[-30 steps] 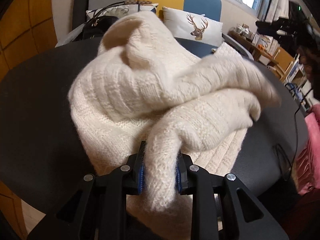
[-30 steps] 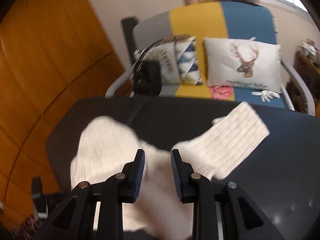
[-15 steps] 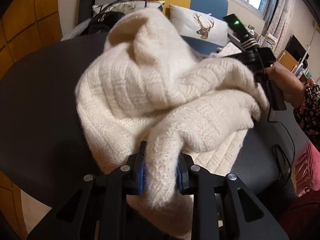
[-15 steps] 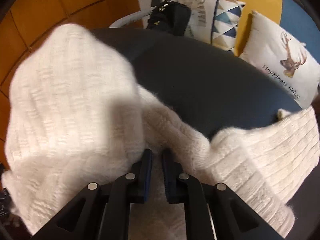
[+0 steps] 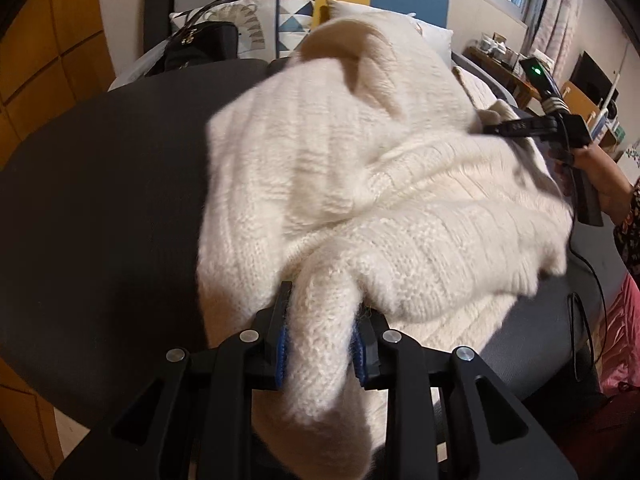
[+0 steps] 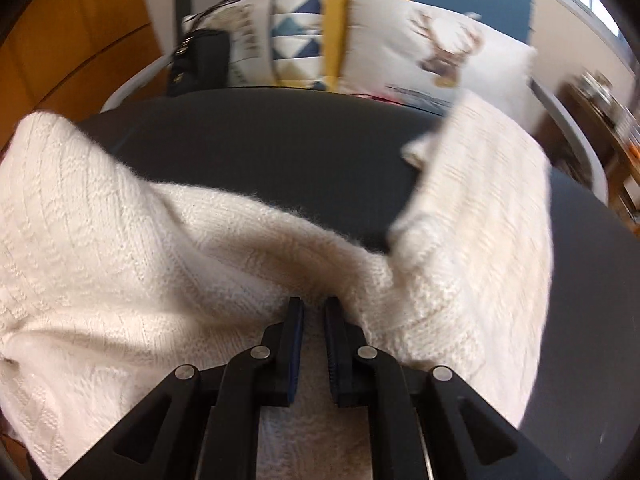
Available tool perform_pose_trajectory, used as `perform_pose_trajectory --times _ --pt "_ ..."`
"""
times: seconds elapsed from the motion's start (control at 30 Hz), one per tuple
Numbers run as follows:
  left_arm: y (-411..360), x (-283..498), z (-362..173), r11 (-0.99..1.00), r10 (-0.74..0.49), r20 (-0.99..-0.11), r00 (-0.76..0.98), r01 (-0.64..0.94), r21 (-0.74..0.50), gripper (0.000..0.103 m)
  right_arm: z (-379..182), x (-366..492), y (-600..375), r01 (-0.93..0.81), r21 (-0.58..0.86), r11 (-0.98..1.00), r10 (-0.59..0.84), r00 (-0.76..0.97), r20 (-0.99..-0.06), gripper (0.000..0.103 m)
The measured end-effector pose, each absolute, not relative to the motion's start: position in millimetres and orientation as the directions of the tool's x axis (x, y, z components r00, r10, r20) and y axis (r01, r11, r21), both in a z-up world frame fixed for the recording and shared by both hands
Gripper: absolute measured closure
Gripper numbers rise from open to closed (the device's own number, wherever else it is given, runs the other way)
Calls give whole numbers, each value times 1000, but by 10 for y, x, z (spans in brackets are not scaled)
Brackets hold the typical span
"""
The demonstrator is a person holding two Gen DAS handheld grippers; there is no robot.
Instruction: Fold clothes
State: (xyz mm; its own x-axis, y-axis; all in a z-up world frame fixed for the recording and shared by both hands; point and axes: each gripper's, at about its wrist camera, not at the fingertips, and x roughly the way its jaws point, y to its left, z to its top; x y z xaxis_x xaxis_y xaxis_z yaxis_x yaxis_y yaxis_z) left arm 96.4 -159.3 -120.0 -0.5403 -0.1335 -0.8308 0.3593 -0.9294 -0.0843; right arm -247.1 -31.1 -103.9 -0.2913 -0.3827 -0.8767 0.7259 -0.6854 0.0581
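Left wrist view: left tool (image 5: 320, 320) clamped on thick roll of white knit sweater (image 5: 360, 184) – heaped on dark bench (image 5: 100, 200). Right tool (image 6: 313, 320) pinches sweater fold, jaws nearly together. Knit soft, bulky, stretchy – judge better grip at hem or shoulder seams.

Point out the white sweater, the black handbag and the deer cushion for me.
white sweater (image 5: 320, 168), left wrist view, on the bunched knit body.
black handbag (image 6: 200, 60), right wrist view, on its front face.
deer cushion (image 6: 440, 52), right wrist view, on the printed deer head.
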Motion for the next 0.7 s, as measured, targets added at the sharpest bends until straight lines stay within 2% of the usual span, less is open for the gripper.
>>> perform_pose_trajectory --times 0.3,0.47,0.6,0.7 --pt "-1390 801 -1205 -960 -95 -830 -550 271 -70 75 -1063 -2468 583 622 73 -780 -366 -357 -859 95" --pt "-1325 786 -1203 -966 -94 -830 -550 252 -57 75 -1036 -2463 720 611 79 -788 -359 -351 -865 93" --pt "-1522 798 -962 -963 -7 -800 -600 220 -157 75 -949 -2493 766 605 206 -769 -423 -241 -874 85" --pt "-1554 845 -665 -967 27 -745 -666 171 -188 75 -664 -2555 948 591 331 -736 -560 -257 -787 84"
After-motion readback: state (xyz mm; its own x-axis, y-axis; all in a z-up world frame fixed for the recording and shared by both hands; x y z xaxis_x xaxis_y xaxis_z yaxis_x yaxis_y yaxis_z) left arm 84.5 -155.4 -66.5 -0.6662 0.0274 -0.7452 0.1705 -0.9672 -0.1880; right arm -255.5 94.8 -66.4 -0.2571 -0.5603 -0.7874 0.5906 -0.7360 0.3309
